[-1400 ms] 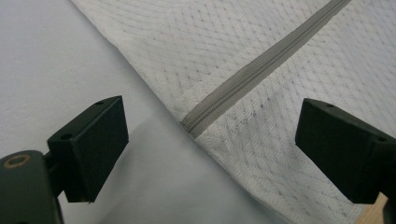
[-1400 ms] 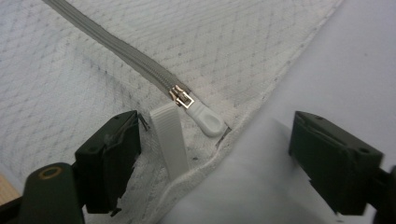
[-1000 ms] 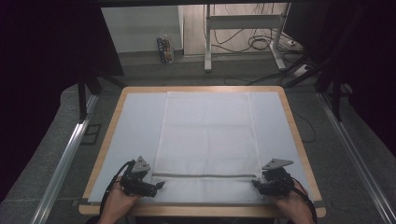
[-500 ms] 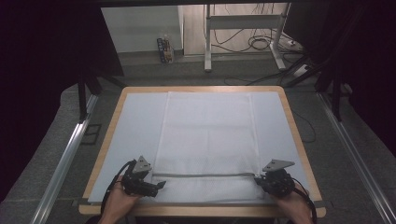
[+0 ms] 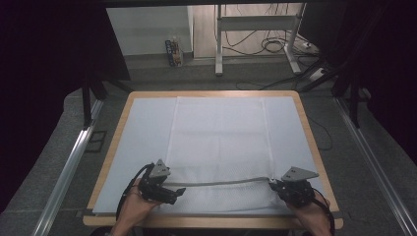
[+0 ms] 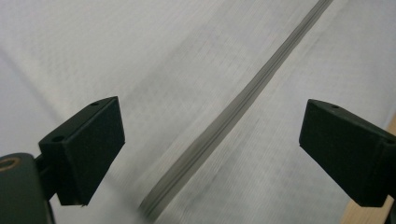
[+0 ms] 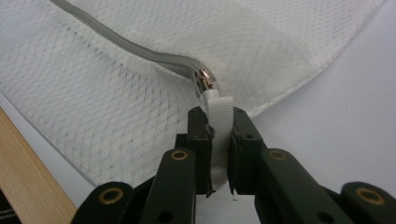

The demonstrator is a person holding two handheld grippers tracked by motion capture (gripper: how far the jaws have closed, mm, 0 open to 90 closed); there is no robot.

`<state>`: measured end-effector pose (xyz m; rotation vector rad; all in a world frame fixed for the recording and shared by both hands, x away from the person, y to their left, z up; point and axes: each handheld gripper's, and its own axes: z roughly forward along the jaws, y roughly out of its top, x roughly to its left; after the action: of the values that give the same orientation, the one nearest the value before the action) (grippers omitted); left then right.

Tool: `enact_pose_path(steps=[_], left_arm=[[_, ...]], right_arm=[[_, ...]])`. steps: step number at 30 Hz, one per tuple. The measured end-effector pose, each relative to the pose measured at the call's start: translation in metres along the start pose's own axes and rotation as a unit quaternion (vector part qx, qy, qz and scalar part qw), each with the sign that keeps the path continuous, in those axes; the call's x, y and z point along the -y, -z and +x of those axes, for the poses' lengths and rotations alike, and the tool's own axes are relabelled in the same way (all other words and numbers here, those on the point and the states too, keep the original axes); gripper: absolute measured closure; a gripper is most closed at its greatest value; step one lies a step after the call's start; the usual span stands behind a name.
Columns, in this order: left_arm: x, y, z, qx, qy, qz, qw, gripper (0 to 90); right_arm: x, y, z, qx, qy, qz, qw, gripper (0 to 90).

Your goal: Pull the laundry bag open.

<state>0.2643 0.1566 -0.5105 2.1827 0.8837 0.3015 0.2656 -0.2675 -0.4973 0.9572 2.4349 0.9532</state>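
- A white mesh bag [image 5: 219, 142] lies flat on the pale-covered surface [image 5: 142, 128], reaching from its far edge almost to the near edge.
- A grey zipper [image 5: 221, 182] runs across the bag close to its near edge, from side to side; it sags a little at the left and lifts at its right end.
- The right tongs [image 7: 219, 122] sit at the zipper's right end. Their jaws have just been closing and now pinch the white pull tab [image 7: 219, 109] between the pads.
- The metal slider [image 7: 205, 80] lies just beyond the tab, at the zipper's end, where the mesh is drawn up into a small ridge.
- In the high view the right tongs [image 5: 273, 185] are by the bag's near right corner, with the hand [image 5: 310, 211] behind them.
- The left tongs [image 5: 178, 191] hover at the zipper's left end, jaws spread wide and gripping nothing.
- In the left gripper view the zipper [image 6: 233, 123] passes slantwise between the two pads [image 6: 95, 135] without touching either.
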Motion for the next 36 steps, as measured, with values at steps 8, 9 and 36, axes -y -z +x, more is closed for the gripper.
enact_pose_path(steps=[8,9,36], left_arm=[[-0.036,-0.03,-0.023,0.036,-0.048,0.006,0.9982,11.5],[-0.038,-0.034,-0.026,0.038,-0.053,0.009,0.9979,11.5],[-0.023,-0.033,-0.02,0.014,-0.051,0.022,0.9984,11.6]], right_arm=[[0.0,-0.001,0.002,0.004,0.01,0.007,0.9999,79.8],[0.0,0.0,0.002,0.005,0.009,0.005,0.9999,79.8],[0.01,-0.005,0.016,0.035,-0.083,0.094,0.9914,84.8]])
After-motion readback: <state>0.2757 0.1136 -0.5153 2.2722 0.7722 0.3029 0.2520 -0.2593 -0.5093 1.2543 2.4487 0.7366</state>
